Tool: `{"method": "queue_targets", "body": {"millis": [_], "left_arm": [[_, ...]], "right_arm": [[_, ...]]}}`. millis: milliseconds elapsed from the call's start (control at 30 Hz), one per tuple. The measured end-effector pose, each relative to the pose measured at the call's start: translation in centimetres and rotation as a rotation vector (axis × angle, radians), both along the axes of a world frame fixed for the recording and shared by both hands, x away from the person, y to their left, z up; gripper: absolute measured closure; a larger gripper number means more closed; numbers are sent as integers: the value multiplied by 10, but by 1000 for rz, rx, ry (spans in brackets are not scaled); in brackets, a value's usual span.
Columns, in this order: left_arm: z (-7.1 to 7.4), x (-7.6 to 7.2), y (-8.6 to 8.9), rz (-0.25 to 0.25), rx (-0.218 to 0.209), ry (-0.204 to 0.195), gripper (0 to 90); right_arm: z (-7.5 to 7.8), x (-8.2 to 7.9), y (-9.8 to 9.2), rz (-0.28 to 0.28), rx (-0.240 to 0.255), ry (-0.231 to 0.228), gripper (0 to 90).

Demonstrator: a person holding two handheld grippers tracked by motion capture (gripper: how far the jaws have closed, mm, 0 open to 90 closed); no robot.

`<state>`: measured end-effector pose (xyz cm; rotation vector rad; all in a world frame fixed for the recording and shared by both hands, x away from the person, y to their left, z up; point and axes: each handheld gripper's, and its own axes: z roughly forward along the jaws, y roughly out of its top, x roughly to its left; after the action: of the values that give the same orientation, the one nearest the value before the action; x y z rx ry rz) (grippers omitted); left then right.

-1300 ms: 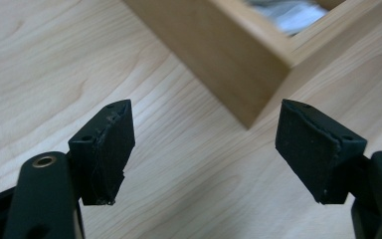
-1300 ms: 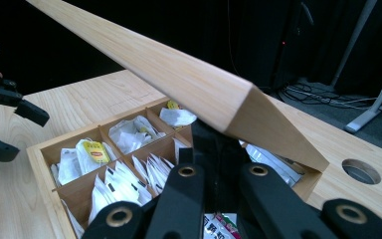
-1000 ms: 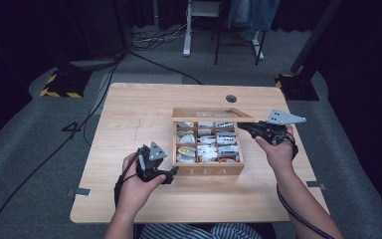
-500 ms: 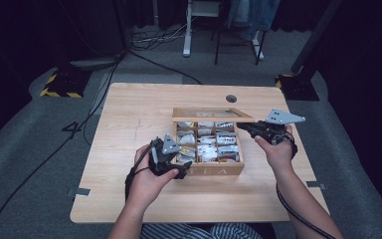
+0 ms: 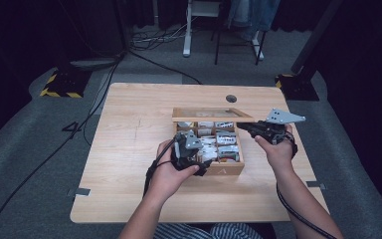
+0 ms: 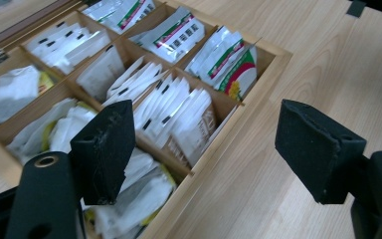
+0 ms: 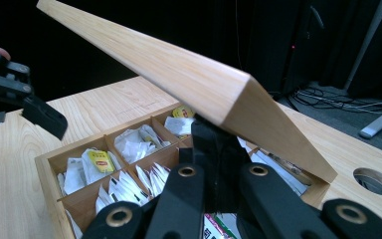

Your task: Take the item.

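- Wooden tea box with a hinged glass-paned lid sits at the middle of the light wooden table, its compartments full of white paper sachets.
- Right gripper stands at the box's right far corner, jaws clamped on the raised lid's edge, propping it open.
- Left gripper hovers over the near left compartments, jaws wide apart with nothing between them.
- Step in hand, by judgement: reaching in to pick a sachet. The next move calls for lowering the spread jaws around one packet, then closing.
- Legible writing: a yellow label, probably "Lipton"; other sachet print is too small to read.
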<state>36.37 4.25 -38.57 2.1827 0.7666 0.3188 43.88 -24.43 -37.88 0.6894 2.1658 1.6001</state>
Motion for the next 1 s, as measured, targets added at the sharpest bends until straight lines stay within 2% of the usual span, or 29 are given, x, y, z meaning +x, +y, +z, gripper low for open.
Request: {"method": "queue_targets", "body": {"millis": [433, 533, 700, 867, 900, 967, 1000], "left_arm": [[-7, 14, -34, -50, -11, 28, 263], [-11, 19, -47, -63, -4, 36, 266], [-15, 26, -57, -78, 1, 54, 288], [-23, 33, -67, -103, -1, 69, 413], [-26, 37, -70, -116, -15, 85, 462], [-28, 40, -71, -119, -22, 101, 486], [-31, 43, -74, -126, -27, 118, 560]], "right_arm": [[0, 0, 0, 4, -4, 0, 900], [0, 1, 0, 8, -1, 0, 900], [0, 1, -1, 9, -2, 1, 900], [0, 1, -1, 11, 0, 2, 900], [0, 1, -1, 12, 0, 3, 900], [0, 1, -1, 12, -1, 3, 900], [0, 1, -1, 13, -1, 3, 900]]}}
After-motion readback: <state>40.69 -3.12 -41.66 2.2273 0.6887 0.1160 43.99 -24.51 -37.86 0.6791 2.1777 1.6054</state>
